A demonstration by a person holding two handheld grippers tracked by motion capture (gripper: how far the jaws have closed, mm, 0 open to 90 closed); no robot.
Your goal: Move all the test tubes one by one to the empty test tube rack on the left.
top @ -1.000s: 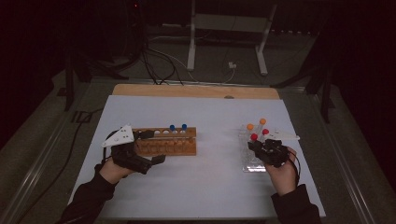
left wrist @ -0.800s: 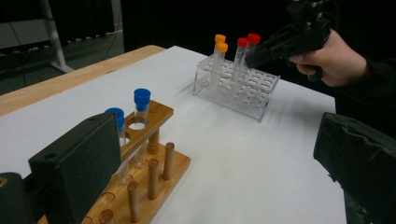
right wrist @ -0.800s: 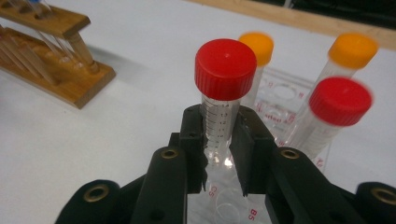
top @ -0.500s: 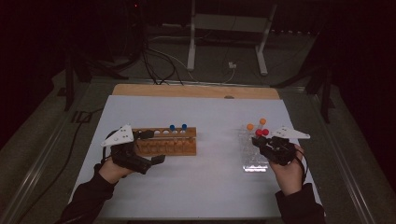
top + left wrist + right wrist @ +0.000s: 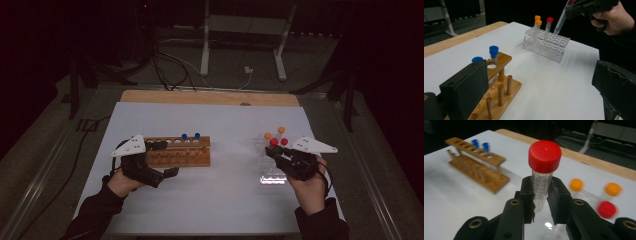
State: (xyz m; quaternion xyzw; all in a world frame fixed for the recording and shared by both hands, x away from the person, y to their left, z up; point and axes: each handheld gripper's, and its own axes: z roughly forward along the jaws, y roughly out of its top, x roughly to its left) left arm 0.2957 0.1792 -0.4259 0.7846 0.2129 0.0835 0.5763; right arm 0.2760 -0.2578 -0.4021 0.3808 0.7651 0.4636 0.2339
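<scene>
My right gripper (image 5: 541,195) is shut on a clear tube with a red cap (image 5: 544,157) and holds it upright above the clear plastic rack (image 5: 270,175). In the left gripper view that tube (image 5: 561,21) hangs tilted, its tip just over the rack (image 5: 549,47). Two orange-capped tubes (image 5: 281,130) and one more red-capped tube (image 5: 284,141) stand in this rack. My left gripper (image 5: 164,159) is open, and its wide jaws straddle the near left end of the wooden rack (image 5: 187,155). Two blue-capped tubes (image 5: 493,51) stand in the wooden rack (image 5: 501,85).
Both racks sit on a white mat (image 5: 220,200), the wooden one to the left and the clear one to the right, with bare mat between them. A wooden strip (image 5: 210,97) runs along the mat's far edge. Cables and metal stand legs (image 5: 205,50) lie on the dark floor behind.
The right gripper has risen with the red-capped tube, which has come up out of the clear rack. The left gripper has stayed by the wooden rack.
</scene>
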